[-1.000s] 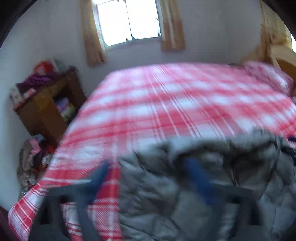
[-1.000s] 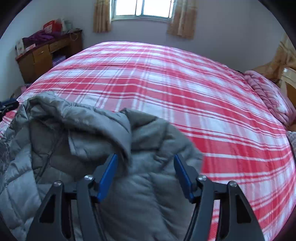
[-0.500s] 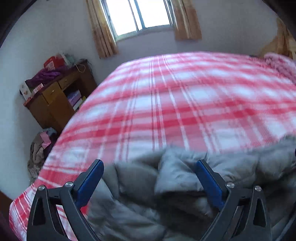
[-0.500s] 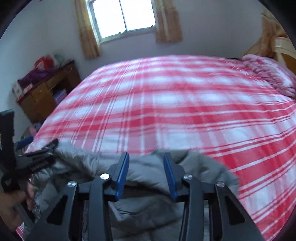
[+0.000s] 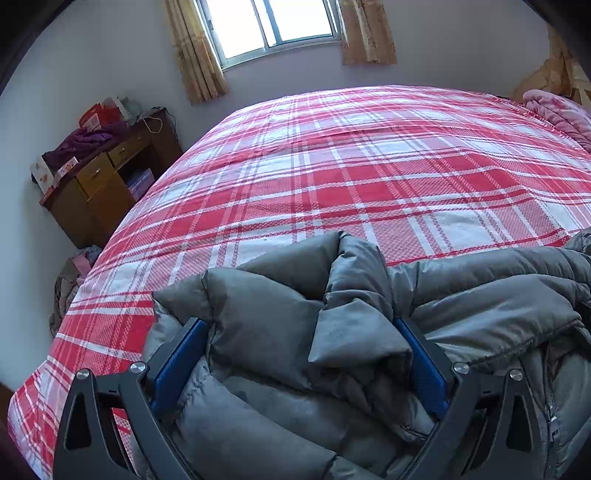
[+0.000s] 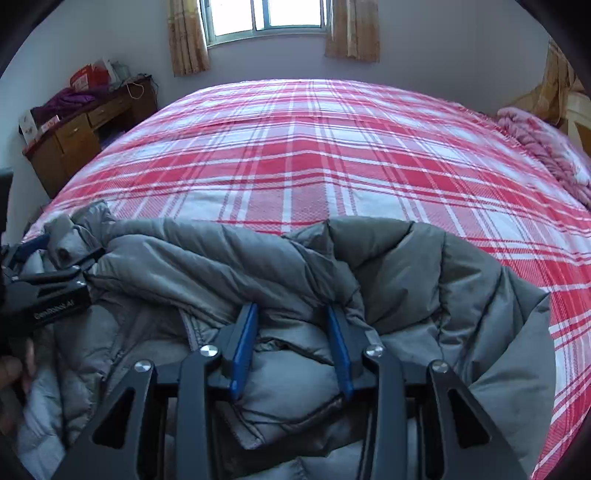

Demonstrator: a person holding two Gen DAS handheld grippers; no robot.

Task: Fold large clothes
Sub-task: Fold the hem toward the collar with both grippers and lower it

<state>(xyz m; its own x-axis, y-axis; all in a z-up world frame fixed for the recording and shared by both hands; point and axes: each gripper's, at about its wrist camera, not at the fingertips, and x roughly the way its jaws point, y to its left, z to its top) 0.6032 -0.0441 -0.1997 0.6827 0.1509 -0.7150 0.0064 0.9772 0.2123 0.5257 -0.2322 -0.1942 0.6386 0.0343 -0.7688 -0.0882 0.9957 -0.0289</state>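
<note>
A grey puffer jacket lies bunched at the near edge of a bed with a red and white plaid cover. My left gripper stands wide open, and a thick fold of the jacket fills the space between its blue pads. In the right wrist view the jacket spreads across the foreground. My right gripper is partly closed, its blue pads pressing into jacket fabric between them. The left gripper shows at the far left of that view, on the jacket's left end.
A wooden desk piled with clothes and boxes stands left of the bed. A heap of clothes lies on the floor below it. A pink quilt lies at the bed's right side. A curtained window is on the far wall.
Both grippers have pushed forward and down into the jacket. The right gripper's jaws have narrowed on the fabric. The jacket now lies spread wider along the bed's near edge.
</note>
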